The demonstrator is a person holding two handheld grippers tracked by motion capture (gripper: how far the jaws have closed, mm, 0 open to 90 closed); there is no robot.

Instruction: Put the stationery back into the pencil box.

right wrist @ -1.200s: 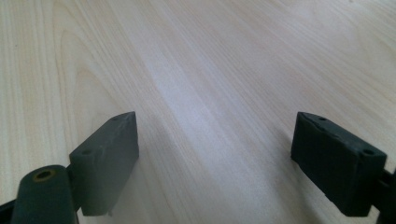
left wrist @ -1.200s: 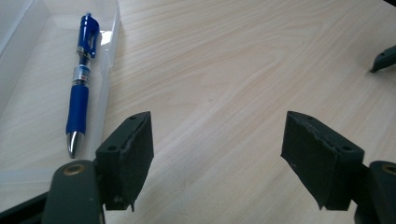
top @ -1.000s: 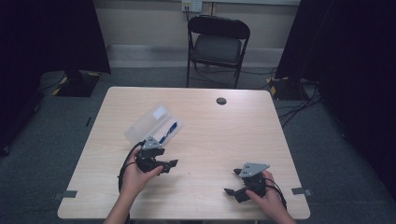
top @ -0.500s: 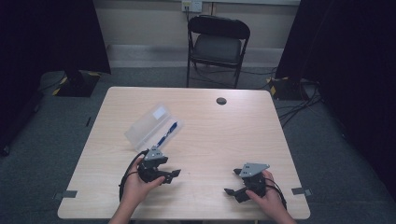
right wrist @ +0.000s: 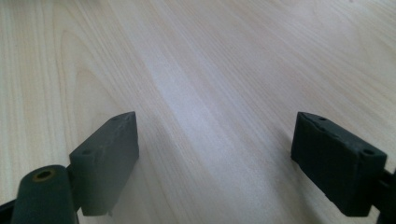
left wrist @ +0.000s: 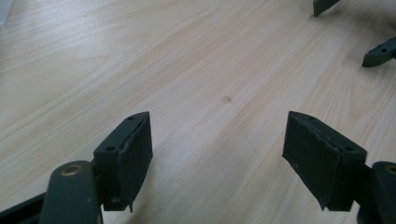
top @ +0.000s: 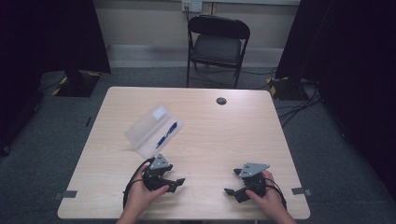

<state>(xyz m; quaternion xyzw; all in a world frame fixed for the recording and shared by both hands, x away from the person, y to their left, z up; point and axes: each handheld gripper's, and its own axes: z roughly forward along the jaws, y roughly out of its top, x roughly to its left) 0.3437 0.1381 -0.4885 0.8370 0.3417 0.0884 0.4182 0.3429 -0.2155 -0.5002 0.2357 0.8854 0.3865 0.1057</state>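
A clear plastic pencil case [top: 150, 129] lies shut on the left half of the wooden table [top: 233, 135], with a blue pen [top: 166, 134] inside it. My left gripper [top: 177, 185] rests near the front edge, just below the case and apart from it, jaws pointing right. In the left gripper view its jaws [left wrist: 219, 123] stand open over bare wood. My right gripper [top: 230, 182] sits at the front right, jaws pointing left toward the other one. Its own view shows the right gripper [right wrist: 217, 123] open and empty too.
A small black round disc [top: 221, 101] sits near the table's far edge. A black folding chair [top: 217, 44] stands beyond the table. The right gripper's jaw tips [left wrist: 379, 52] appear at the top right of the left gripper view. Cables run over the floor at right.
My left gripper has drawn back from the pencil case toward the front edge of the table. The right gripper has stayed where it was.
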